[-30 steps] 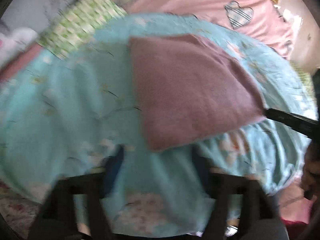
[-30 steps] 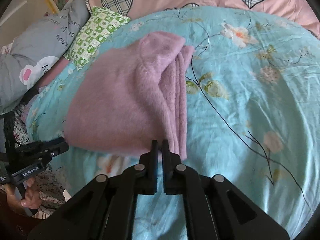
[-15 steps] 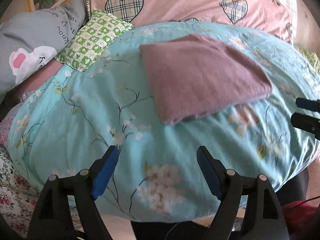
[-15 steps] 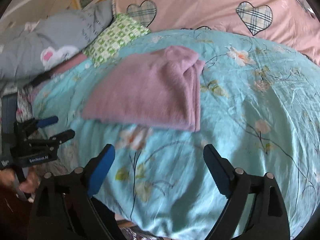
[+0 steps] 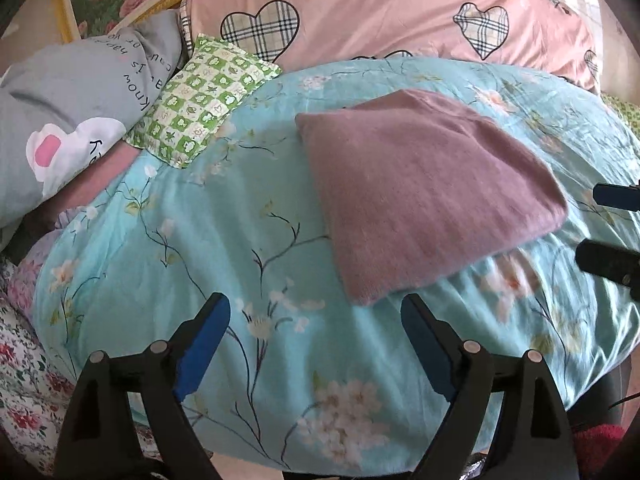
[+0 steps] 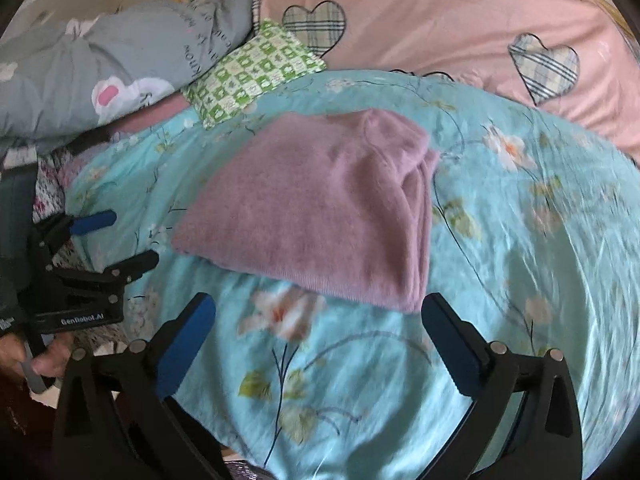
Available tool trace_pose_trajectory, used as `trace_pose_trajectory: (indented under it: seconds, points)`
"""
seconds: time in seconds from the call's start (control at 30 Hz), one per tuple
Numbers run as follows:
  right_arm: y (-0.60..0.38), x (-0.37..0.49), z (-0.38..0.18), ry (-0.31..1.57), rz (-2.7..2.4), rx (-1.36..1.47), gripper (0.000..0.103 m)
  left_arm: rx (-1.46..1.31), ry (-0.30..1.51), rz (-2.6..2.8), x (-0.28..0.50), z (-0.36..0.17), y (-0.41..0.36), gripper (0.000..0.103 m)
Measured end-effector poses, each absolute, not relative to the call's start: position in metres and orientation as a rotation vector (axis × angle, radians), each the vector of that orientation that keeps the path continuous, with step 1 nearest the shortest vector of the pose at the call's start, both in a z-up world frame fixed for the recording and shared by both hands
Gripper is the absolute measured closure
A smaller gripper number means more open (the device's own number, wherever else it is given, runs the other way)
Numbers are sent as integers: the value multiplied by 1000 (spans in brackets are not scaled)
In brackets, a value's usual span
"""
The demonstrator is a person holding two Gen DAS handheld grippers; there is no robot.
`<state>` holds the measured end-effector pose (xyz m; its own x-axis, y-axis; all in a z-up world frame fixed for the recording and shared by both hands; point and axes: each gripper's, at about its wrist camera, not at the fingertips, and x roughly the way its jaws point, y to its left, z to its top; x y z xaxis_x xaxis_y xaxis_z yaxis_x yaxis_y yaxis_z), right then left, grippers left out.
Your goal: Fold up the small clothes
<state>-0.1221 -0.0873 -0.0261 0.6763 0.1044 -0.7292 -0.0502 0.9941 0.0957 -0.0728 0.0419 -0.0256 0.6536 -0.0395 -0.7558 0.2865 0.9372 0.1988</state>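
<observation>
A folded garment (image 5: 420,196) lies on the quilt (image 5: 224,248), apart from both grippers. The left gripper (image 5: 316,340) sits before the garment's near corner, over bare quilt. The right gripper (image 6: 320,344) sits before the garment's near edge; in its view, the left gripper lies at the left, off the quilt's edge. Behind the quilt lies a blanket (image 5: 400,12). A small cushion (image 5: 204,96) rests at the quilt's far left edge, with a pillow (image 5: 72,112) further left.
</observation>
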Motion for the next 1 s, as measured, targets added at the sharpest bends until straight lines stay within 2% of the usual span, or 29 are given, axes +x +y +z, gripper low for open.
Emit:
trace_pose_trajectory:
  seconds: [0.4, 1.0]
  points:
    - [-70, -84, -38, 903, 131, 39, 0, 308, 858, -160, -47, -26, 43, 14]
    - [-84, -70, -36, 909, 140, 109, 0, 320, 873, -163, -38, -30, 34, 14]
